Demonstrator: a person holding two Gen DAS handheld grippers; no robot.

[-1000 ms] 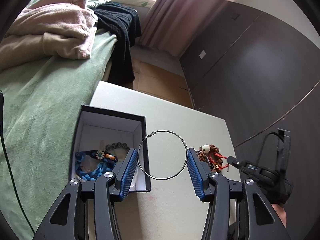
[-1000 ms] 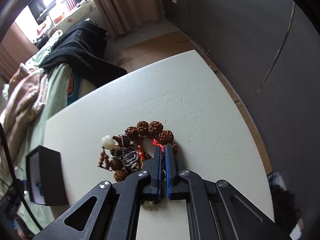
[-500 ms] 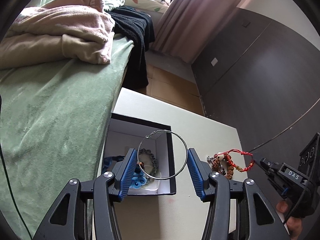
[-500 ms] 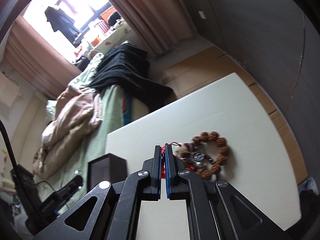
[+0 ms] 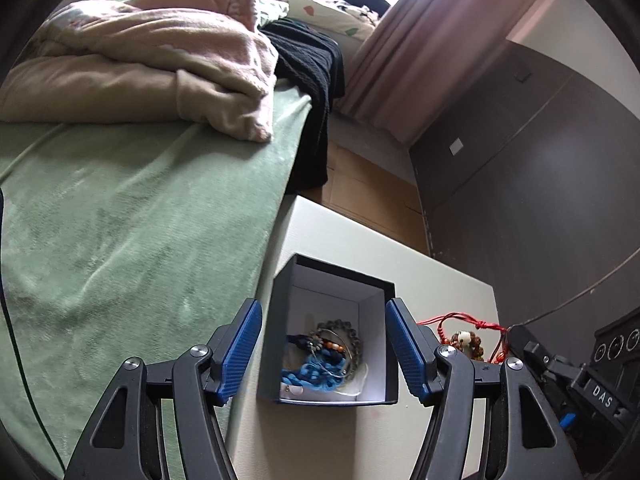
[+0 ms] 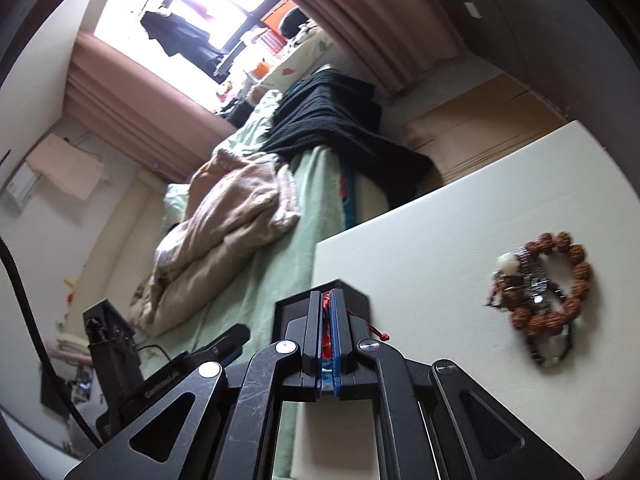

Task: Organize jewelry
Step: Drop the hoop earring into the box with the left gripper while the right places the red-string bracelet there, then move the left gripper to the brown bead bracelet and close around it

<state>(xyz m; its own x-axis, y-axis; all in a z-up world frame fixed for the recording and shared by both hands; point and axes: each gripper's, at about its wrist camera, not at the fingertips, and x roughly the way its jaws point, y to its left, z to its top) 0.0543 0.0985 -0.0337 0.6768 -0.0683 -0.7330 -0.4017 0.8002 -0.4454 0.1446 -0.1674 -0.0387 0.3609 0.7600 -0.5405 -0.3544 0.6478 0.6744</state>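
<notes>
the left gripper (image 5: 323,350) hangs over the black jewelry box (image 5: 332,280) with its jaws spread wide and nothing between them, one blue pad on either side of the box's open top. inside the white-lined box lie a blue braided bracelet (image 5: 310,376), a grey beaded bracelet (image 5: 354,336) and a thin silver hoop (image 5: 340,360), all tangled together at the near end. the box sits at the left edge of the cream table (image 5: 436,292), just beside the green bed cover (image 5: 132,232). to the right of the box, the right gripper (image 6: 330,304) has its jaws pressed narrow on a red cord bracelet (image 5: 460,318), which hangs lifted above the tabletop; in the right wrist view the red cord (image 6: 327,320) shows squeezed between the blue pads, right in front of the box's corner (image 6: 352,294). farther right on the table a brown seed-bead bracelet (image 6: 568,276) lies flat, with a silver chain piece (image 6: 532,276) and a white bead (image 6: 507,261) bunched inside its ring, well apart from the box.
</notes>
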